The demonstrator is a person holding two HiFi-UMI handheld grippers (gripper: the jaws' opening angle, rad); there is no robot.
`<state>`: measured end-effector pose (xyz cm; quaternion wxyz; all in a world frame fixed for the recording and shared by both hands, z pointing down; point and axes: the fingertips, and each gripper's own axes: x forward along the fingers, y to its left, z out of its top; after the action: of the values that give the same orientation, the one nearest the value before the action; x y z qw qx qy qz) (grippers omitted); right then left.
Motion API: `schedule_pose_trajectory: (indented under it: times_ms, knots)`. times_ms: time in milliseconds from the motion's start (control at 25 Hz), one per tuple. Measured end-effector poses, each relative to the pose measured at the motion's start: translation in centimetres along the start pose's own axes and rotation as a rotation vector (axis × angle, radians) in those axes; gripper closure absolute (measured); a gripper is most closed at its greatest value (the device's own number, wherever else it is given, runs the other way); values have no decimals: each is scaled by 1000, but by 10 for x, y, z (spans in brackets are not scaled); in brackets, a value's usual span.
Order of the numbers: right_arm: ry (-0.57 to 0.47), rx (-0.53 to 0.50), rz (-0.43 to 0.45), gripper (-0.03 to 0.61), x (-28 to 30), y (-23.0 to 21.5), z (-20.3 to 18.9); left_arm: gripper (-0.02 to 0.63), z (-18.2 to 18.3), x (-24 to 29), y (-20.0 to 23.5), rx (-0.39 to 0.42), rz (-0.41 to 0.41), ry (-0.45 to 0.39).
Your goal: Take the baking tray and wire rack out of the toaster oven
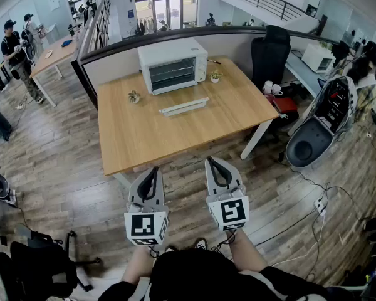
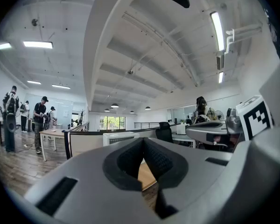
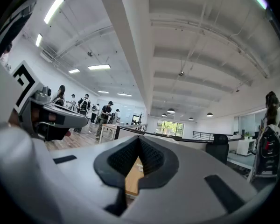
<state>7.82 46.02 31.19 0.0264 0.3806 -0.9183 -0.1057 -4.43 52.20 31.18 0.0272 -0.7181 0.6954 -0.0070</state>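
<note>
The white toaster oven (image 1: pixel 173 64) stands at the far edge of the wooden table (image 1: pixel 144 137), and it also shows small in the left gripper view (image 2: pixel 117 136). A flat pale tray-like piece (image 1: pixel 184 106) lies on the table just in front of it. Both grippers are held level side by side over the floor, short of the table's near edge. My left gripper (image 1: pixel 153 170) (image 2: pixel 142 143) is shut and empty. My right gripper (image 1: pixel 215 161) (image 3: pixel 139 141) is likewise shut with nothing between its pads. Whether the oven door is open cannot be told from here.
Two small potted plants (image 1: pixel 133 96) (image 1: pixel 215 76) sit on the table beside the oven. A black office chair (image 1: pixel 269 52) stands at the table's right rear, a grey pod seat (image 1: pixel 316 130) to the right. Cables and a power strip (image 1: pixel 319 207) lie on the floor; people stand far left.
</note>
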Motion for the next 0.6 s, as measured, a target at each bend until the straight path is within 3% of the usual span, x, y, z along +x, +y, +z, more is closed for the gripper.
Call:
schedule_pose_trajectory:
  times_ms: [120, 240, 320, 400, 520, 600]
  knots:
    - [-10, 41, 32, 571, 2, 4, -8, 592, -13, 5, 1, 4, 15, 33]
    - [4, 83, 65, 568, 1, 7, -21, 589, -15, 5, -9, -18, -24, 7]
    - [25, 96, 87, 465, 0, 9, -30, 588, -23, 6, -18, -17, -56, 12]
    - [25, 116, 95, 401, -1, 5, -36, 575, -33, 11, -24, -31, -77, 39]
    - [4, 182, 108, 283, -4, -2, -43, 338, -49, 19, -24, -156, -94, 73]
    - [7, 226, 118, 231, -6, -7, -50, 298, -58, 22, -23, -187, -83, 94]
